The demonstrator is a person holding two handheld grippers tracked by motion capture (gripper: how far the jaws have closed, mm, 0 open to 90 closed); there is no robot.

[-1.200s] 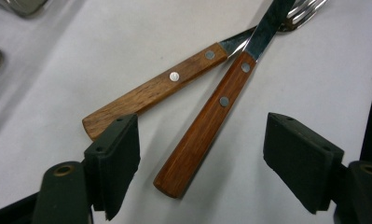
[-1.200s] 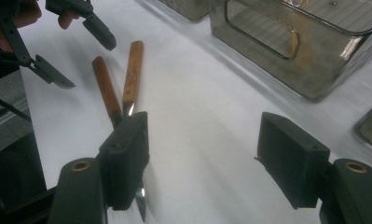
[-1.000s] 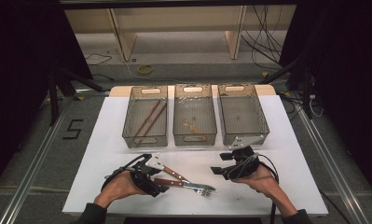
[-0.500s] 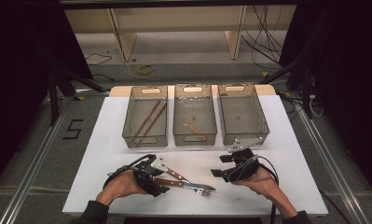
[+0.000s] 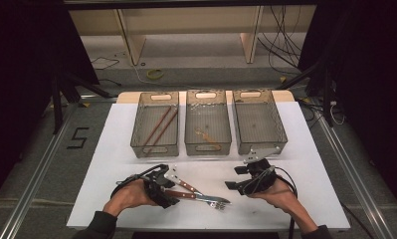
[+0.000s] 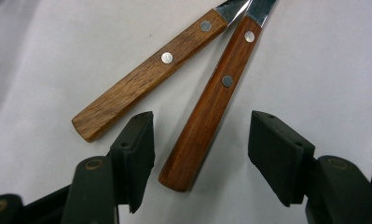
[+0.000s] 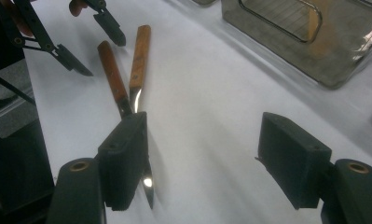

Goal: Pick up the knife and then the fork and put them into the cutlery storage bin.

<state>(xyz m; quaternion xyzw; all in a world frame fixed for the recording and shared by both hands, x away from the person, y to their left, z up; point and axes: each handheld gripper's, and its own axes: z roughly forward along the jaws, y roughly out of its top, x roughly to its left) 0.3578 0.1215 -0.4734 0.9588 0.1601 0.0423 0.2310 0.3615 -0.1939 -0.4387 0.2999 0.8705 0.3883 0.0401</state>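
**Observer:** What's nearest you right now?

**Operator:** My left claw [image 6: 200, 158], low on the white surface [image 5: 111, 164]. Its jaws have just been closing and now straddle the butt of the darker wooden handle [image 6: 207, 116], but the pads stand clear of the wood on both sides, so nothing is gripped yet. The paler handle [image 6: 146, 74] lies just beside it at about ten o'clock, the two blades crossing farther out.

**Observer:** And the other hand?

**Operator:** My right claw [image 7: 211, 163] is spread and holds nothing. It hovers at three o'clock from the cutlery, and from its camera the two handles run away toward eleven o'clock.

**Observer:** What's beyond?

**Operator:** At twelve o'clock stand three mesh bins. The left bin [image 5: 155, 124] holds a pair of chopsticks [image 5: 160, 128], the middle bin [image 5: 208, 122] has something small and brownish I can't make out well, possibly another utensil, and the right bin [image 5: 259, 119] looks bare.

**Observer:** So how far along?

**Operator:** I'd judge partway. Some pieces look sorted; these two wooden-handled pieces are left on the surface. Next I must pinch the darker one, lift it, and carry it to a bin.
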